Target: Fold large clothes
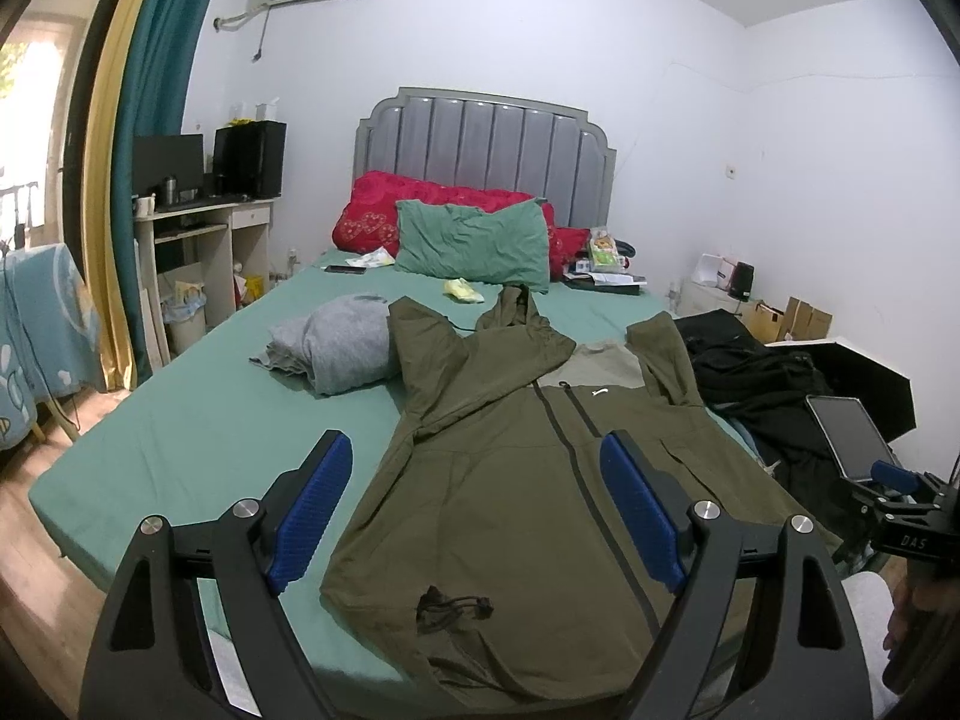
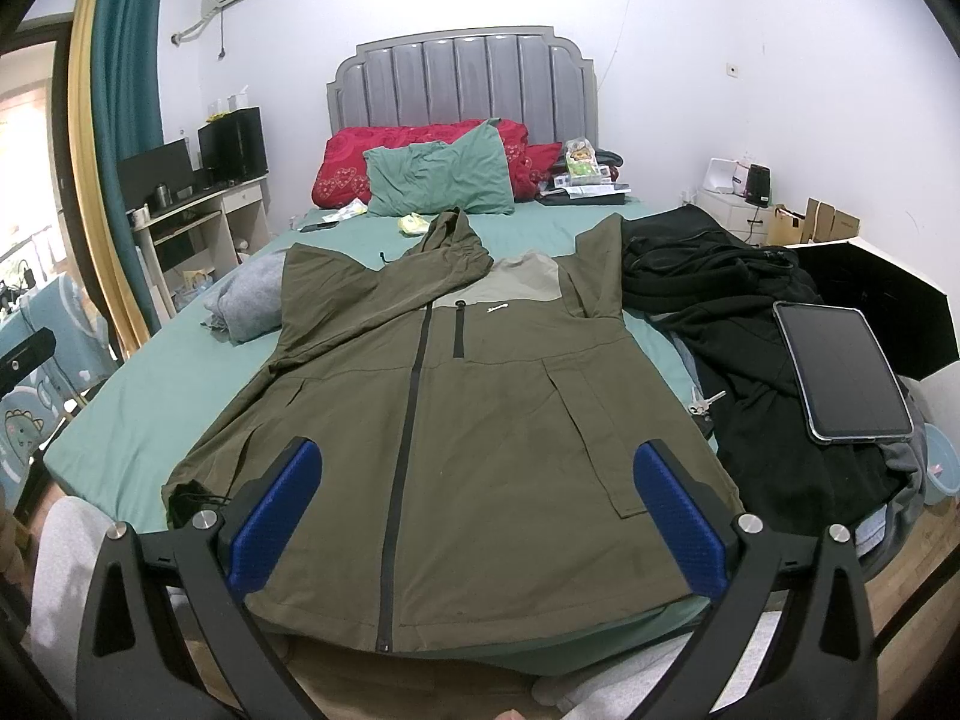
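Observation:
An olive green hooded jacket [image 1: 498, 480] lies spread flat, front up and zipped, on the green bed sheet [image 1: 198, 438]. Its sleeves are folded up toward the hood. It also shows in the right wrist view [image 2: 480, 420]. My left gripper [image 1: 474, 504] is open and empty, hovering above the jacket's lower left part. My right gripper [image 2: 477, 498] is open and empty, hovering above the jacket's hem near the bed's foot. The right gripper's body shows at the right edge of the left wrist view [image 1: 900, 510].
A folded grey garment [image 1: 342, 348] lies left of the jacket. A pile of black clothes [image 2: 738, 312] with a tablet [image 2: 840, 372] on it lies to the right. A green pillow [image 2: 444, 180], a red quilt [image 2: 360, 162] and clutter sit at the headboard. A desk [image 1: 204, 240] stands left.

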`<action>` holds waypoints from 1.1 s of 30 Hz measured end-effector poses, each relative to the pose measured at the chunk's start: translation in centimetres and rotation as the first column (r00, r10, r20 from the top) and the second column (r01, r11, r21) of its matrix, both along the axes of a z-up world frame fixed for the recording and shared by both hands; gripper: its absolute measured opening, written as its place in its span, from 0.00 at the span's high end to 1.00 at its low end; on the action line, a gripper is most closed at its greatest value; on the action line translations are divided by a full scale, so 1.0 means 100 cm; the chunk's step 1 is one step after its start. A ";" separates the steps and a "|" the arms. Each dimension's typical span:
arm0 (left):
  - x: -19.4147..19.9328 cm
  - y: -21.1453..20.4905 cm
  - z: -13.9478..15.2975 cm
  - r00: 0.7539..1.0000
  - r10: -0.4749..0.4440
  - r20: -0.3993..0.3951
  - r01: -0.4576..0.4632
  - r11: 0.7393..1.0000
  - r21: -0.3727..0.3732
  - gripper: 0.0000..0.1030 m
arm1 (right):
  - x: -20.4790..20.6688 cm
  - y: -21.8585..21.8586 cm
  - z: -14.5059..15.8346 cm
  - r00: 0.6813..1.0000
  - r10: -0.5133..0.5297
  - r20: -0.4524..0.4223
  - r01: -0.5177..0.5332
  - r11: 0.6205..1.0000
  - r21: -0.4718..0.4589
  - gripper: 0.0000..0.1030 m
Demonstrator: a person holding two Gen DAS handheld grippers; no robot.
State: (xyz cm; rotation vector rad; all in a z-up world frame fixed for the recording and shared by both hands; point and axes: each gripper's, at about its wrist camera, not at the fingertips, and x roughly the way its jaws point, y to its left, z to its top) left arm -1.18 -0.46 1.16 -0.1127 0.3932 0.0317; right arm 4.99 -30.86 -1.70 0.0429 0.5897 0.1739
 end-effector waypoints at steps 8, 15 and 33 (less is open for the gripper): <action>0.000 0.001 0.001 1.000 0.002 0.002 -0.002 1.000 0.001 0.15 | 0.000 0.000 0.000 1.000 0.000 0.000 0.000 1.000 -0.001 0.00; -0.001 0.001 0.001 1.000 0.003 0.004 -0.003 1.000 0.001 0.15 | 0.000 -0.001 0.000 1.000 0.001 0.001 -0.001 1.000 0.001 0.00; -0.002 0.001 0.000 1.000 0.002 0.005 -0.002 1.000 0.001 0.15 | 0.000 0.000 0.001 1.000 0.001 0.002 -0.001 1.000 0.001 0.00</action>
